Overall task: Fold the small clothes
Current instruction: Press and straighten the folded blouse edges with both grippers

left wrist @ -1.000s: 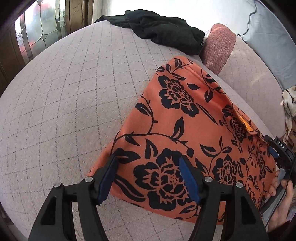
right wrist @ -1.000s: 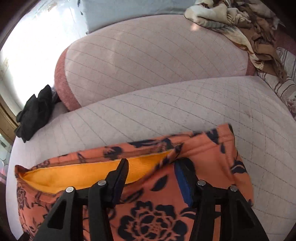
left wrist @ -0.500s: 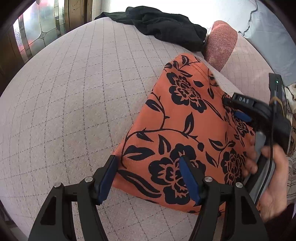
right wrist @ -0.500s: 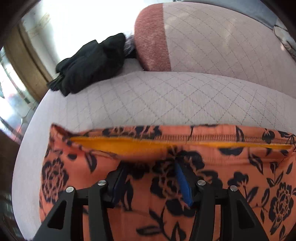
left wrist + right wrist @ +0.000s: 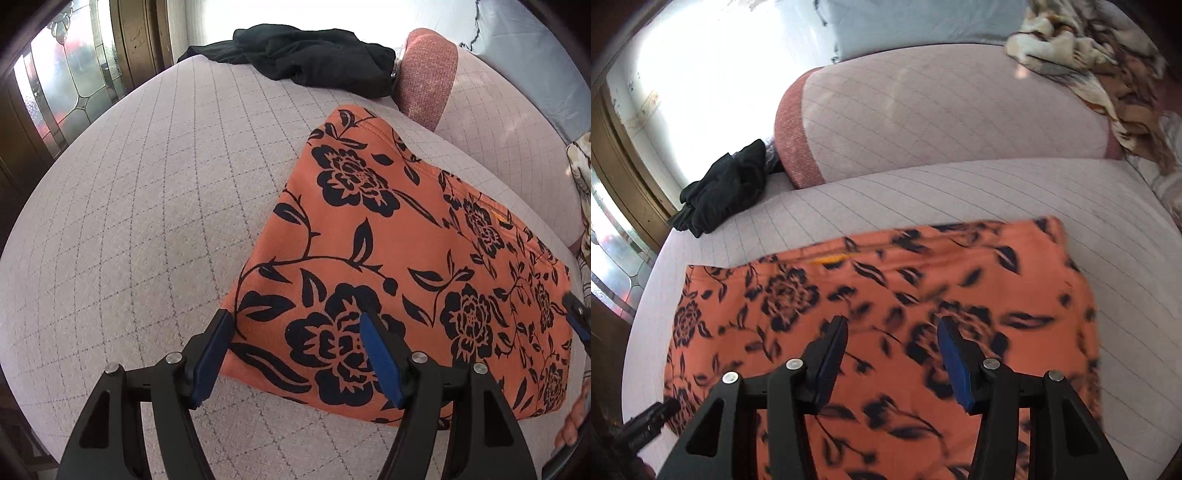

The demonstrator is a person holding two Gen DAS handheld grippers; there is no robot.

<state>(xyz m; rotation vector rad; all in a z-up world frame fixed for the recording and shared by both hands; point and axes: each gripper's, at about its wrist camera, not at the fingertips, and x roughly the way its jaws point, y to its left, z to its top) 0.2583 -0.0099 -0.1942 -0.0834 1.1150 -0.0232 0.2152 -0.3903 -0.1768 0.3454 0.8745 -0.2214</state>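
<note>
Mid-fold: orange floral garment point(image 5: 388, 266) flat on sofa point(image 5: 147, 203). Left tool point(image 5: 295, 354), right tool point(image 5: 892, 360) both spread, empty. Next: grab an edge, fold over.

Matt orange floral cloth point(image 5: 388, 258), quilted cushion point(image 5: 147, 221)

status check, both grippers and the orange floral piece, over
Left gripper open, at the near corner of the orange floral garment. Right gripper open above it, holding nothing. Garment lies flat on the quilted cushion. Black clothing well clear at the back.

Orange floral garment point(image 5: 886, 295) motion-blurred — its near edge cut off below.
</note>
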